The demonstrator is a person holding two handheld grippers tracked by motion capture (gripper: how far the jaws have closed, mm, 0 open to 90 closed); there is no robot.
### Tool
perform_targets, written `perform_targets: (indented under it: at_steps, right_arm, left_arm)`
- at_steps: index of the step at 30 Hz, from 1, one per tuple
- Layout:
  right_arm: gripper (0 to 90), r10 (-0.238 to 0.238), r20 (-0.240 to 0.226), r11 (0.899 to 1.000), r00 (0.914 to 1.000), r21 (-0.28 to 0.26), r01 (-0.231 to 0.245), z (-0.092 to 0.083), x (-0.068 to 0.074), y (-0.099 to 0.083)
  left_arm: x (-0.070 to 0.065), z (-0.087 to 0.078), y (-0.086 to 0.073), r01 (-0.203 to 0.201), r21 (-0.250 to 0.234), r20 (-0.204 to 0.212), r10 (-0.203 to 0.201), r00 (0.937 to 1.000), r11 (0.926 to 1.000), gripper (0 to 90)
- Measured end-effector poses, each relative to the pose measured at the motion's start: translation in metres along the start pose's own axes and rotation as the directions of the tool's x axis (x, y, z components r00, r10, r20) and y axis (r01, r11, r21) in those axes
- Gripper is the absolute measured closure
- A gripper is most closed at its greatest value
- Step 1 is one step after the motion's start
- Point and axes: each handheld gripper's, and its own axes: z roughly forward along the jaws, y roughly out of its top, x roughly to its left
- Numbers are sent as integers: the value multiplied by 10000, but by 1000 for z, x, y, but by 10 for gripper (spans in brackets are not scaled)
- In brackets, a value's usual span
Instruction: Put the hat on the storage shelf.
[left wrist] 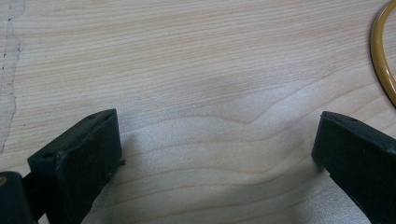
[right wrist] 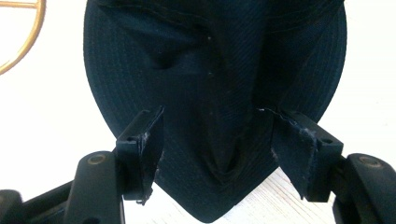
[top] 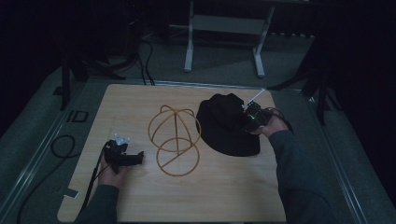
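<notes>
A black brimmed hat [top: 229,126] lies crumpled on the right half of the wooden table [top: 210,196]. My right gripper [top: 246,119] sits at the hat's right edge. In the right gripper view the hat [right wrist: 210,70] has a raised fold of cloth between the jaws of this gripper [right wrist: 210,135], which stand apart on either side of it. A gold wire hat frame [top: 175,140] stands at the table's middle, and its ring edge [left wrist: 380,56] is at the right of the left gripper view. My left gripper [top: 140,157] rests low left of the frame, open [left wrist: 215,140] over bare wood.
A white desk frame [top: 224,37] stands on the floor beyond the table. Cables [top: 63,144] loop on the floor at the left, and dark stands flank both sides. Bare wood stretches along the table's front half.
</notes>
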Motion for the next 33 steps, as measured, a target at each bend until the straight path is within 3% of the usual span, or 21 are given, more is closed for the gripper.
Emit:
perform_targets:
  at_steps: [4,17,22,33]
  right_arm:
    - [354,172,-76,9998,9998,133,-171,2,-4,2]
    - [355,63,-251,9986,9997,525,-50,8,-7,19]
    - [448,23,-810,9955,9967,948,54,9,-5,29]
    - [460,52,-854,9875,9963,1571,83,19,-3,45]
  left_arm:
    - [0,0,0,0,-3,-1,0,10000,10000,16]
    - [0,0,0,3,-1,-3,-3,10000,10000,15]
    - [0,0,0,4,-6,-1,-4,10000,10000,16]
    - [0,0,0,0,-1,-1,0,10000,10000,16]
